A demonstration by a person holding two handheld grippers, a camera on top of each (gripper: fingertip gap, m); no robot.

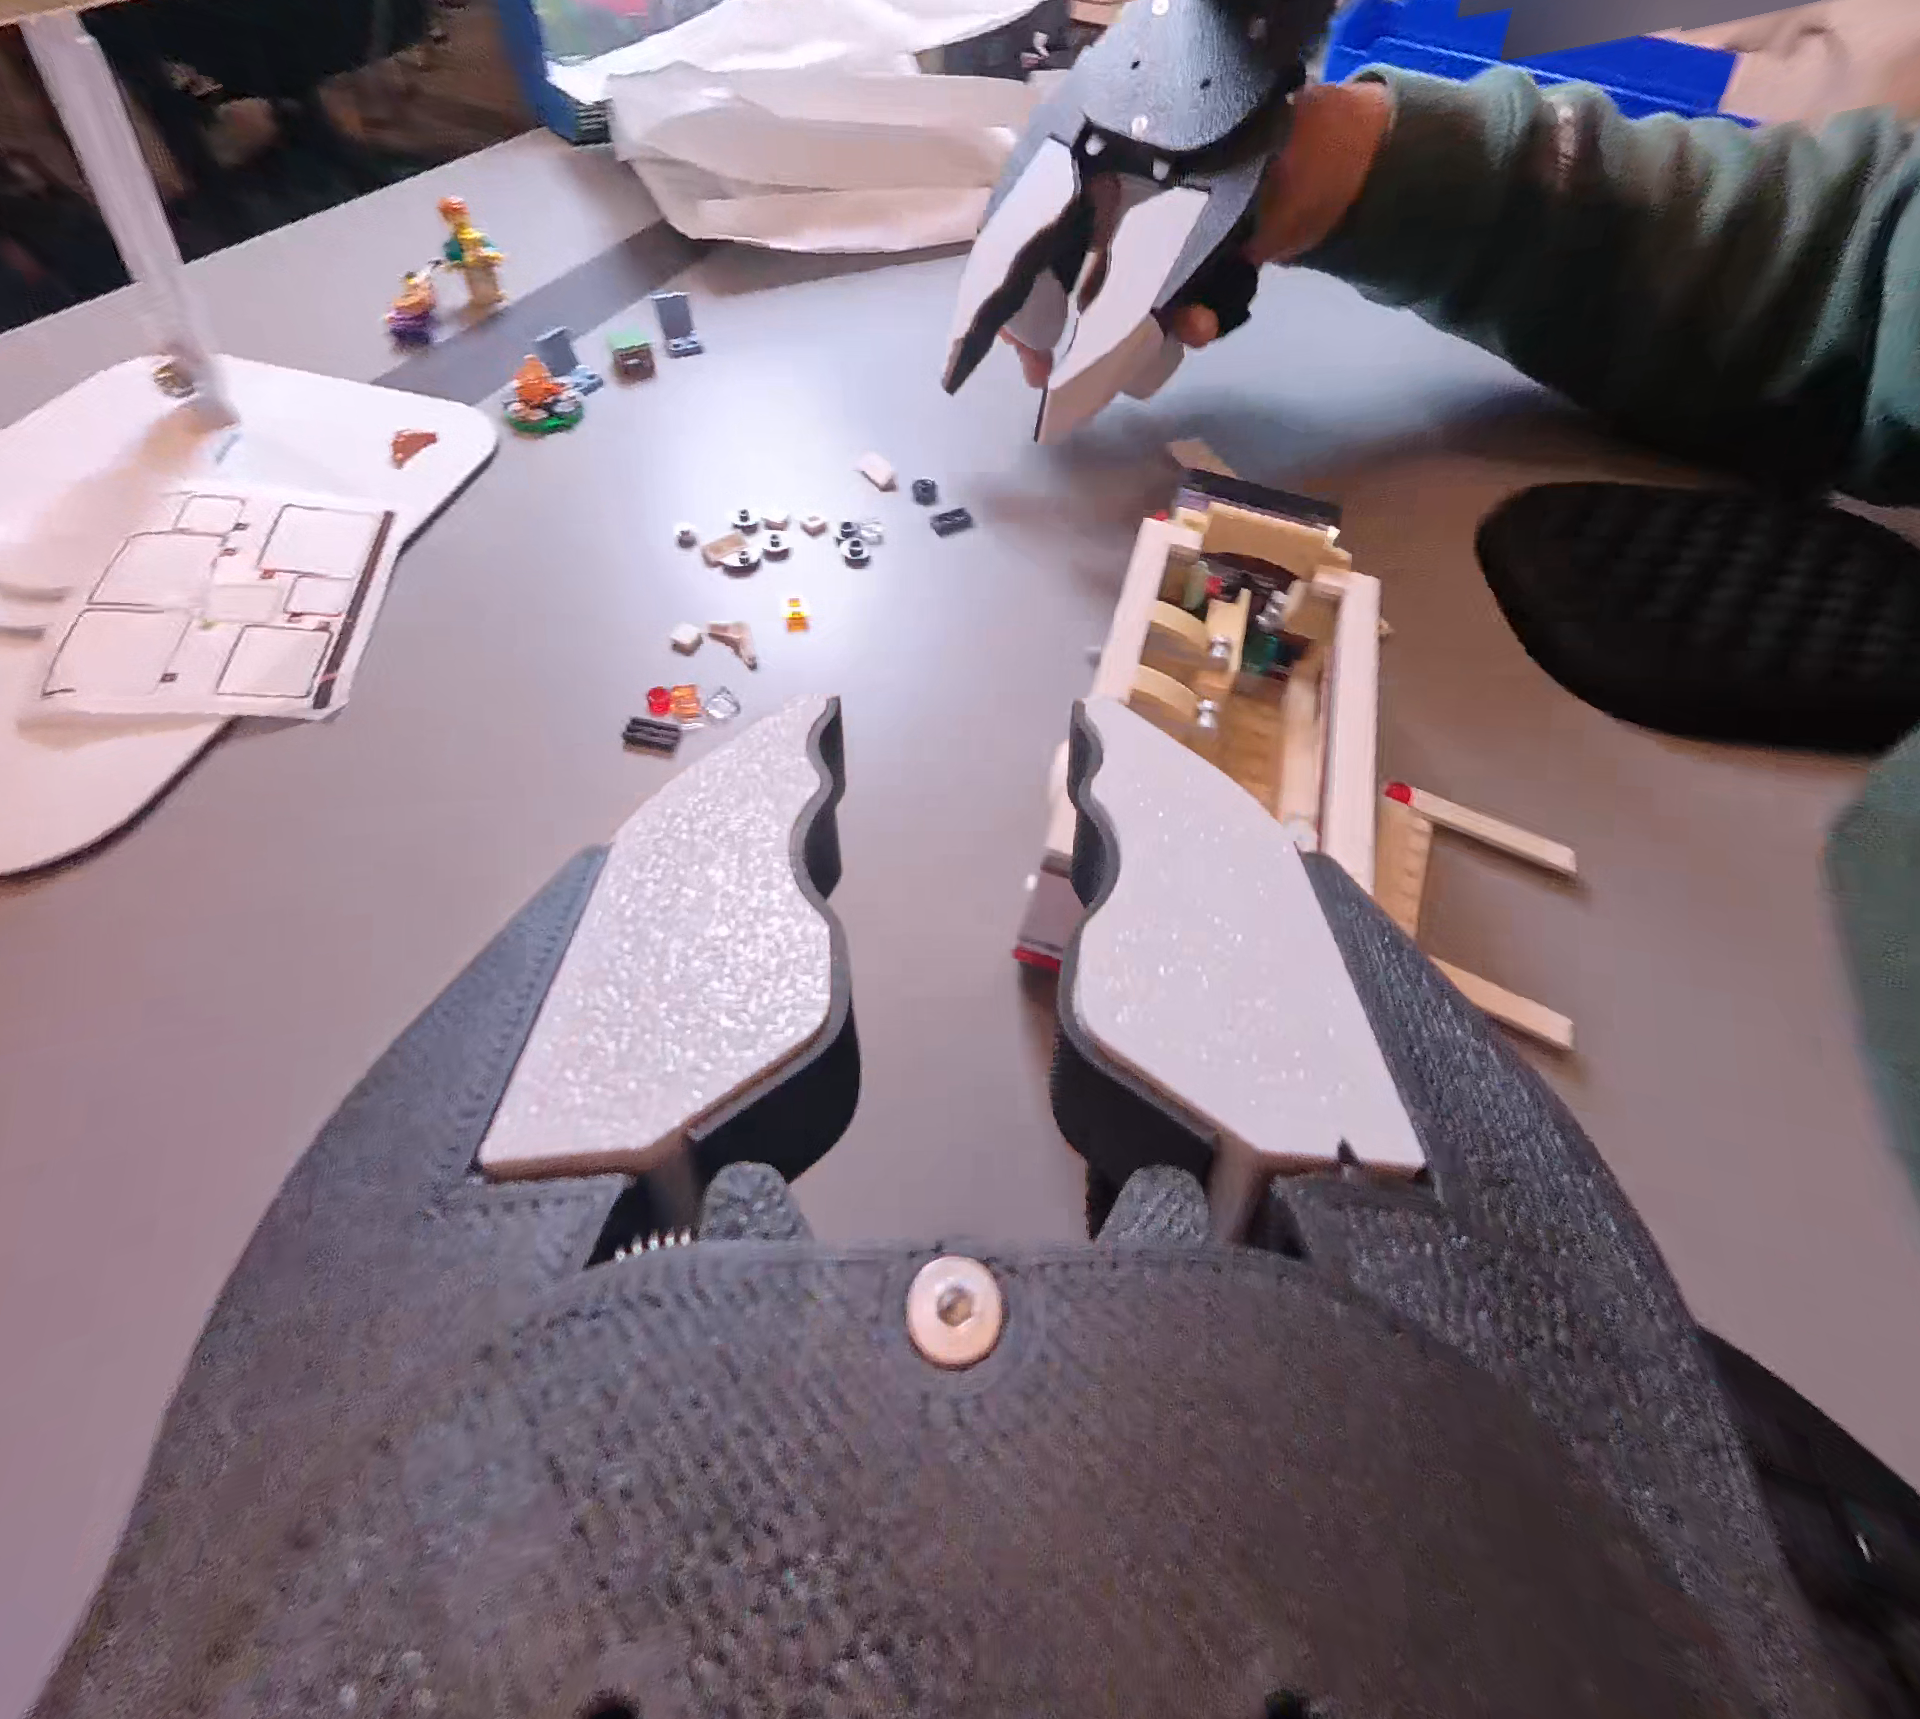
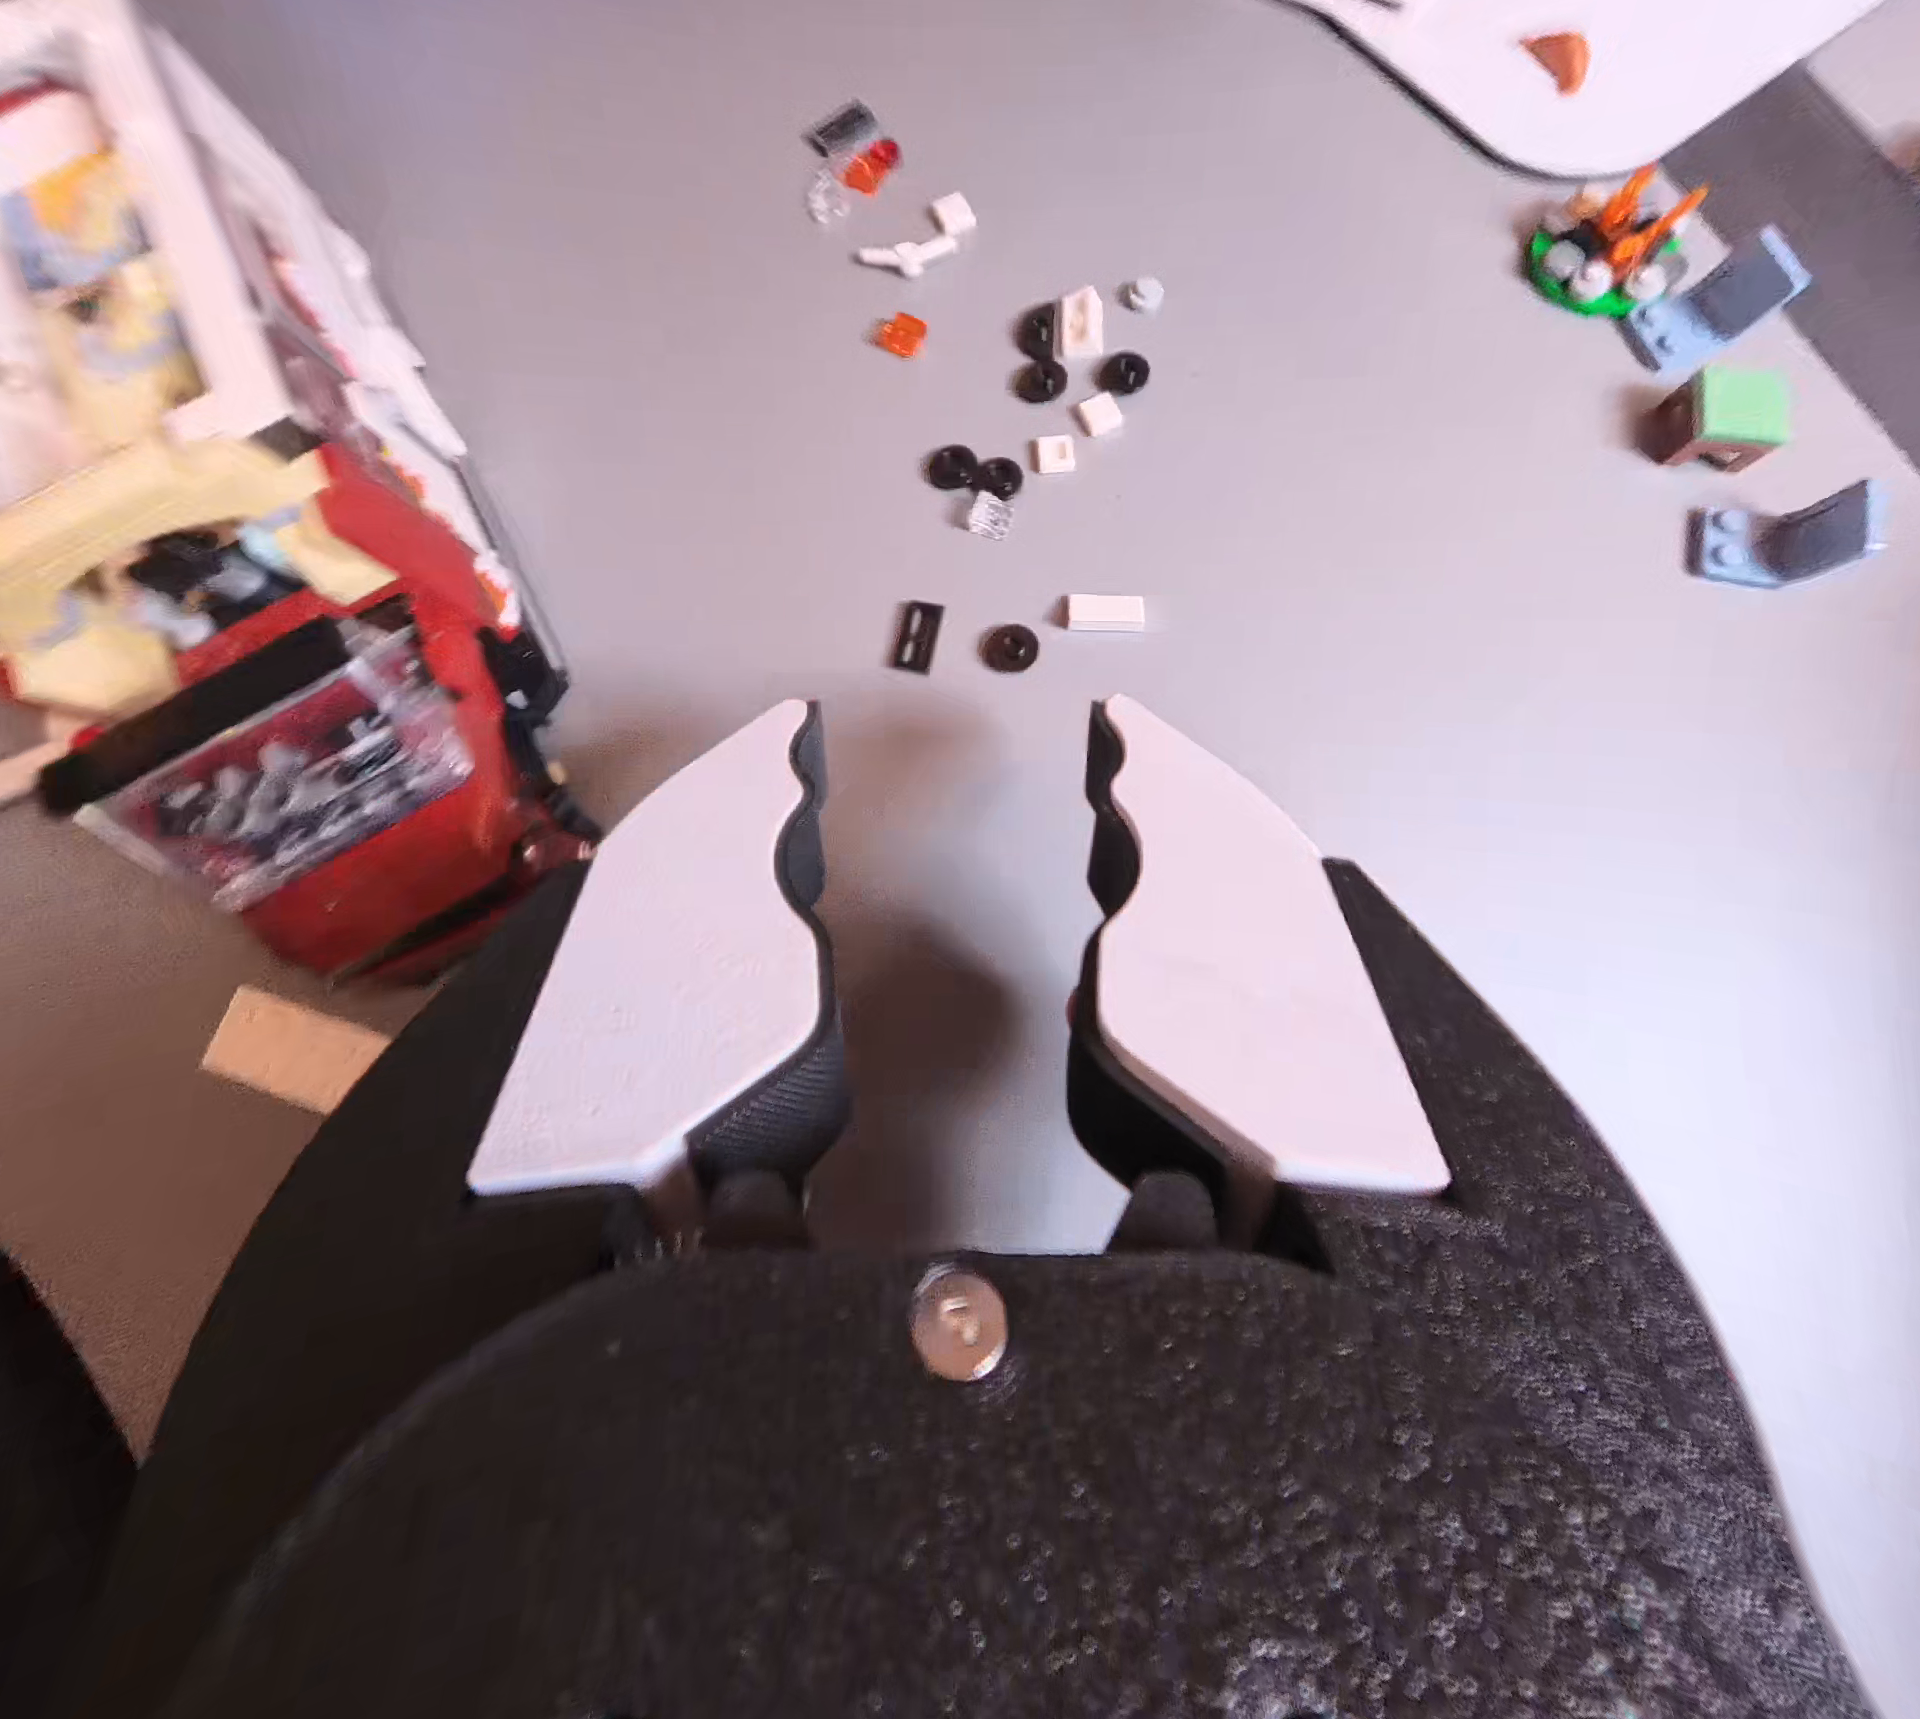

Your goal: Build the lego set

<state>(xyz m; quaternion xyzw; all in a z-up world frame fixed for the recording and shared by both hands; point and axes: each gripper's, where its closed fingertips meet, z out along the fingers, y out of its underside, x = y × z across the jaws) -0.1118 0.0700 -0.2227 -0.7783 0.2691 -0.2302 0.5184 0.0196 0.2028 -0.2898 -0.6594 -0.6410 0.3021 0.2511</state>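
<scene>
both grippers are open and hold nothing: left gripper [image 1: 956, 724] beside the brick camper [image 1: 1236, 630], right gripper [image 2: 956, 713] near a black round piece [image 2: 1008, 646].

Matt grey table [image 2: 1351, 734], glossy plastic bricks [image 2: 1039, 381] (sm. loose)

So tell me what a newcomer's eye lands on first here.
The half-built cream and tan toy-brick vehicle stands at the right on the grey table, beside the open, empty left gripper. Small loose black, white and orange brick pieces lie scattered ahead of the open right gripper.
</scene>
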